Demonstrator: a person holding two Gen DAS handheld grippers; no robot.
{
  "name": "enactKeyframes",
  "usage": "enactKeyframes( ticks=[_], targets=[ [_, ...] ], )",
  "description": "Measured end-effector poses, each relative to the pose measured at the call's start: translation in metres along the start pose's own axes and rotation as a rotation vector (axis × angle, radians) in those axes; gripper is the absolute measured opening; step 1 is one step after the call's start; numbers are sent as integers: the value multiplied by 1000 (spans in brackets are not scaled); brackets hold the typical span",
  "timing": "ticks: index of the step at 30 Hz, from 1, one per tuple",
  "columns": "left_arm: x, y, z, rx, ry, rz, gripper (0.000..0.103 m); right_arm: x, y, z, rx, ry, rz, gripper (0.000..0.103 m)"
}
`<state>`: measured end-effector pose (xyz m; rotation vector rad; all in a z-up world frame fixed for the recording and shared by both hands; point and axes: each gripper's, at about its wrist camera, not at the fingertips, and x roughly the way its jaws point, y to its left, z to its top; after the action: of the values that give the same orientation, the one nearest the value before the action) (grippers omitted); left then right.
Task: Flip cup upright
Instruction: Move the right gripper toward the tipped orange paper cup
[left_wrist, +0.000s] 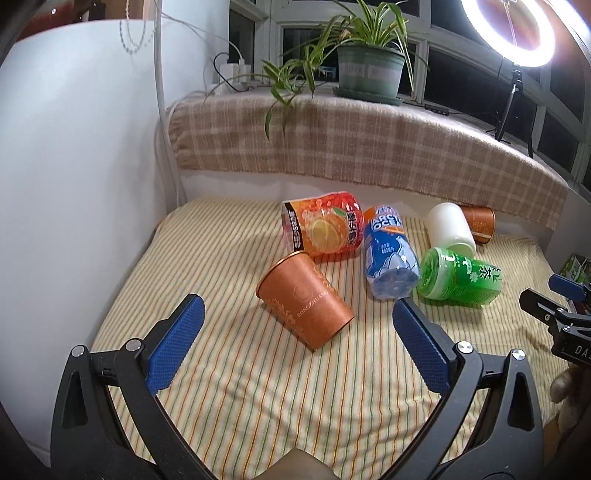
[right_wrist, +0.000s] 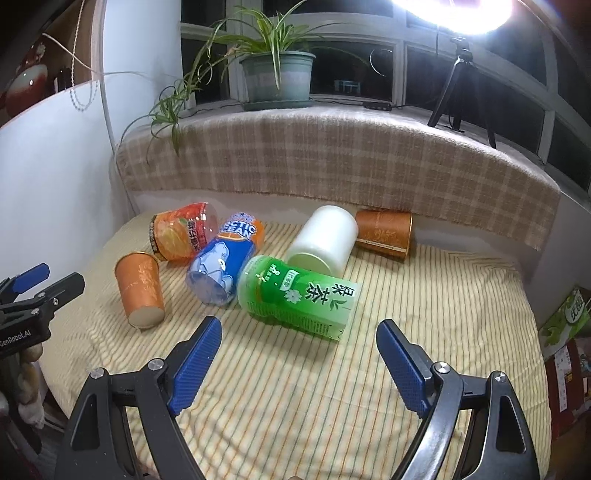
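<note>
Several cups lie on their sides on a striped cloth. An orange paper cup (left_wrist: 304, 301) lies just ahead of my left gripper (left_wrist: 297, 314), which is open and empty, jaws wide apart; the cup also shows in the right wrist view (right_wrist: 139, 291). A green tea cup (right_wrist: 299, 297) lies just ahead of my right gripper (right_wrist: 297, 334), open and empty. Behind lie a blue cup (right_wrist: 225, 258), an orange-fruit cup (right_wrist: 183, 230), a white cup (right_wrist: 323, 240) and a second orange paper cup (right_wrist: 384, 232).
The striped cloth (right_wrist: 295, 387) covers the table. A white wall (left_wrist: 74, 166) stands at the left. A plaid-covered sill (right_wrist: 332, 162) with a potted plant (right_wrist: 275, 75) and a ring-light tripod (right_wrist: 456, 85) runs behind. Boxes (right_wrist: 565, 332) sit off the right edge.
</note>
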<state>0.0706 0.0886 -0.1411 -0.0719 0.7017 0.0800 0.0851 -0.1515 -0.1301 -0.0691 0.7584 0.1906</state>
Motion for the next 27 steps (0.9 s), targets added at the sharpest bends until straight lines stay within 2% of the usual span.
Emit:
enactKeyframes(
  ticks=[3,5,15,20,27],
  targets=[
    [5,3,-3,-5,21,-13,103,6,-2,-2,-8,27,10,85],
    [9,5,-4,-10,39,-19,97,10,-2,-2,-22,47,13,85],
    [24,10,-9,-26,84,-30,96,24,-6,2,-41,88,-4,86],
    [30,15,-8,-55,98,-33,96,31,-10,4,-39,91,-24,76],
    [37,21,-6,-87,116,-27,96,34,-10,6,-77,74,6,69]
  ],
)
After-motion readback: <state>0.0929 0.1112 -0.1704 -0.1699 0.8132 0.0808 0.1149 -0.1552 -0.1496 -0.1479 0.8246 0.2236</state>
